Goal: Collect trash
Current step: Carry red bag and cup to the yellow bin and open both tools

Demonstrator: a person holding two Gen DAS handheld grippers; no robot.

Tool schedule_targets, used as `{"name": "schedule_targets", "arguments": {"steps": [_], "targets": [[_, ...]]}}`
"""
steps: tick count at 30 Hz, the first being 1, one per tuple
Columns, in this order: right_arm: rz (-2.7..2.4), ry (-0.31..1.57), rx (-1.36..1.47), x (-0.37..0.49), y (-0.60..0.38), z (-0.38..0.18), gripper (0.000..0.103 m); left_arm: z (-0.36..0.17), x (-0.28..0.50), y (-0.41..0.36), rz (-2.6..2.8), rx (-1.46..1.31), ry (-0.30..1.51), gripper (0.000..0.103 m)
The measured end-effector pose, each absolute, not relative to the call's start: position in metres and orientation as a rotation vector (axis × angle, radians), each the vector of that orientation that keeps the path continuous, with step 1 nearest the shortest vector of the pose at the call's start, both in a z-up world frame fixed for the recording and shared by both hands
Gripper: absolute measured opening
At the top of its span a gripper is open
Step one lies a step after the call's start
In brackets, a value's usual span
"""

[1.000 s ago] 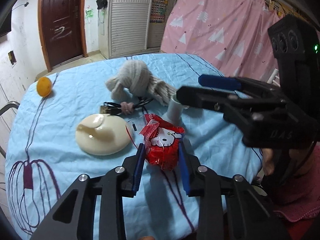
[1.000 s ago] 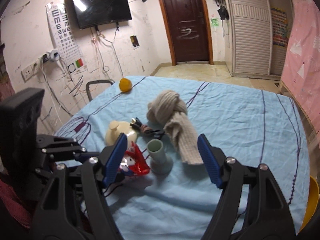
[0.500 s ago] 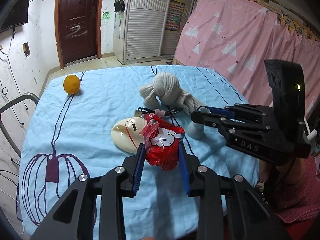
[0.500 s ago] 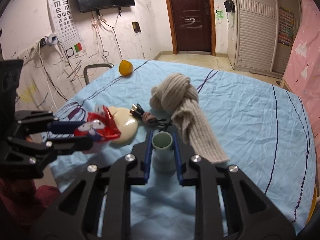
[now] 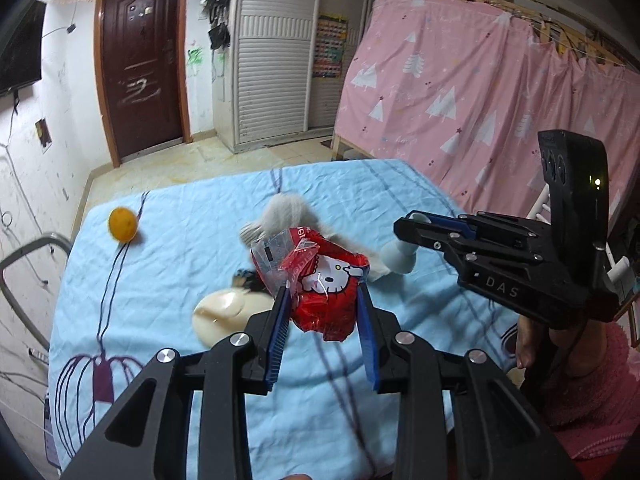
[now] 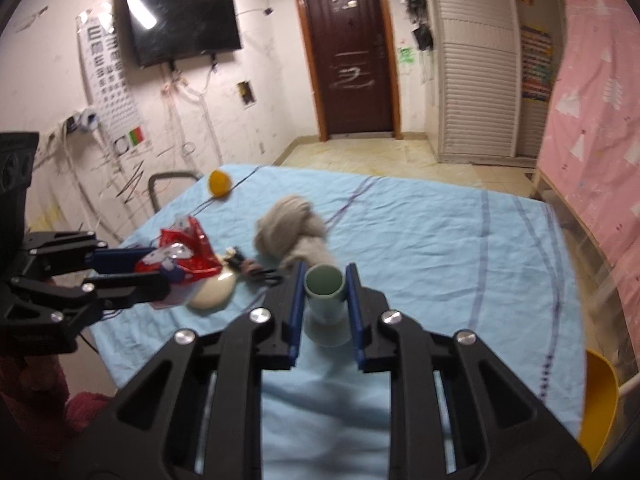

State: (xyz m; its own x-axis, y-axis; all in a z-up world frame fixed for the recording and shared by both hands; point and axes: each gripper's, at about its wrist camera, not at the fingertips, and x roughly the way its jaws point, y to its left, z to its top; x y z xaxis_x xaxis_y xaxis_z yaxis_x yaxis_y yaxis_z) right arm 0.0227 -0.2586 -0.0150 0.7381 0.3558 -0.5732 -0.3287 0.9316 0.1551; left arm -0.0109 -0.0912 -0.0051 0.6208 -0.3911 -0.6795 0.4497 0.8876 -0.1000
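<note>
My left gripper (image 5: 322, 304) is shut on a red Hello Kitty snack wrapper (image 5: 320, 280) and holds it above the blue tablecloth (image 5: 180, 248). The wrapper also shows in the right wrist view (image 6: 184, 256). My right gripper (image 6: 325, 298) is shut on a pale green cup with a wide foot (image 6: 325, 292) and holds it off the table. In the left wrist view the cup (image 5: 400, 256) hangs from the right gripper's fingers (image 5: 440, 228).
On the table lie a cream round lid (image 5: 224, 312), a knotted beige scarf (image 6: 292, 228), a black cable bundle (image 6: 256, 268) and an orange (image 5: 123, 229). A yellow bin (image 6: 600, 400) stands at the table's right. A pink curtain (image 5: 480, 112) hangs behind.
Both grippers have risen and pulled back from the table. The wrapper and the cup have lifted with them. A second ago the right gripper was open around the cup.
</note>
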Motion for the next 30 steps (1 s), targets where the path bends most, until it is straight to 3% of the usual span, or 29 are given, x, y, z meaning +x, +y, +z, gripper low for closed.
{"name": "schedule_targets", "arguments": {"steps": [30], "targets": [[-0.106, 0.518, 0.242, -0.030, -0.457, -0.016, 0.019, 0.012, 0.014, -0.247, -0.686, 0.188, 0.760, 0.024]]}}
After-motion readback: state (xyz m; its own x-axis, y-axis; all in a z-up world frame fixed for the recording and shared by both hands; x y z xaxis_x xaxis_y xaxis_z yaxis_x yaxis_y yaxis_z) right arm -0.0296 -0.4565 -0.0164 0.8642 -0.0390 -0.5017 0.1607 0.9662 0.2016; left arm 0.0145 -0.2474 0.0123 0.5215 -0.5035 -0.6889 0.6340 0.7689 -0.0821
